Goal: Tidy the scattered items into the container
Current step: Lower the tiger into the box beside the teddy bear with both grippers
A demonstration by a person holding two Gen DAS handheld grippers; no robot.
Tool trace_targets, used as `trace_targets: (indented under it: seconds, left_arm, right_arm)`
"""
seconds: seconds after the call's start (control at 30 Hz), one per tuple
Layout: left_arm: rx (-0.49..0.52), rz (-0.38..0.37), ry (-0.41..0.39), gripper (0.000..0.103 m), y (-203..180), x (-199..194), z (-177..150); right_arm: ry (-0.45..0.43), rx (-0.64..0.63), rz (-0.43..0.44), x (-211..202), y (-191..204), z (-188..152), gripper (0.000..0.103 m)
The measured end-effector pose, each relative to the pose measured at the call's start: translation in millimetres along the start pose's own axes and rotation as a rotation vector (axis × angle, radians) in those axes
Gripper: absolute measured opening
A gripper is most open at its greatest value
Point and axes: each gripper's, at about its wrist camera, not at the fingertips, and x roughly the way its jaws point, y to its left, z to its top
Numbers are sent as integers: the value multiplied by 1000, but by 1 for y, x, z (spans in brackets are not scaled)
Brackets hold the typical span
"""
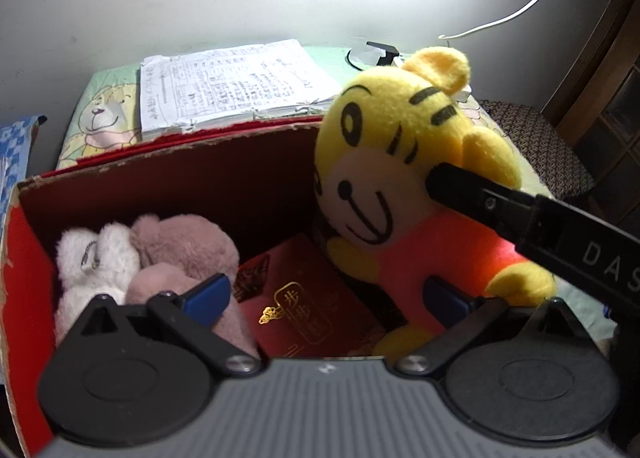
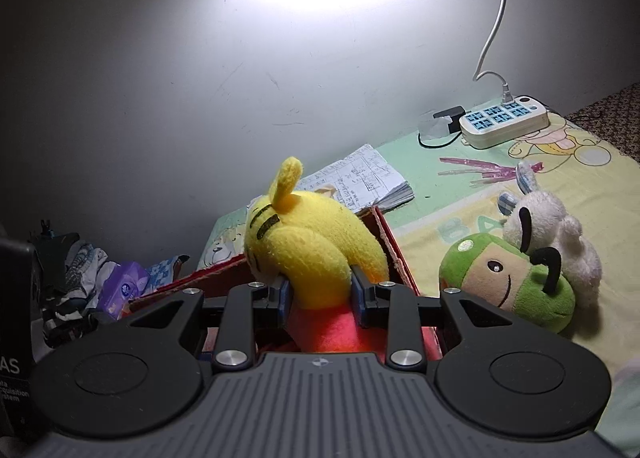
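Observation:
A yellow tiger plush (image 1: 404,162) in an orange shirt hangs over the right end of the red cardboard box (image 1: 192,162). My right gripper (image 2: 322,292) is shut on the tiger plush (image 2: 316,250) at its neck; one black finger (image 1: 480,202) of it shows in the left wrist view. My left gripper (image 1: 326,298) is open above the box, nothing between its blue pads. Inside the box lie a white plush (image 1: 94,262), a pink plush (image 1: 180,254) and a red booklet (image 1: 304,302). A green plush (image 2: 508,282) and a white sheep plush (image 2: 556,238) lie on the mat right of the box.
A stack of written paper (image 1: 236,86) lies behind the box by the wall. A white power strip (image 2: 502,120) with a cable sits at the back right, pink plastic strips (image 2: 484,170) near it. Clothes and a purple tissue pack (image 2: 124,286) lie left of the box.

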Motion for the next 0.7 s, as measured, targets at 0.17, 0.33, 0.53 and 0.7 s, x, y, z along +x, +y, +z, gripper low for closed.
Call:
trace_targets:
  seconds: [0.17, 0.33, 0.53, 0.7]
  left_arm:
    - [53, 28, 8, 102, -11, 5, -5]
    - [66, 33, 6, 99, -15, 6, -3]
    - [84, 42, 21, 98, -19, 9, -1]
    - [98, 32, 18, 98, -25, 7, -2]
  right_arm:
    - [40, 19, -44, -3, -12, -8, 30]
    - [80, 5, -55, 11, -12, -3, 30]
    - [177, -13, -68, 15, -9, 10, 31]
    - [218, 24, -22, 11, -18, 23, 36]
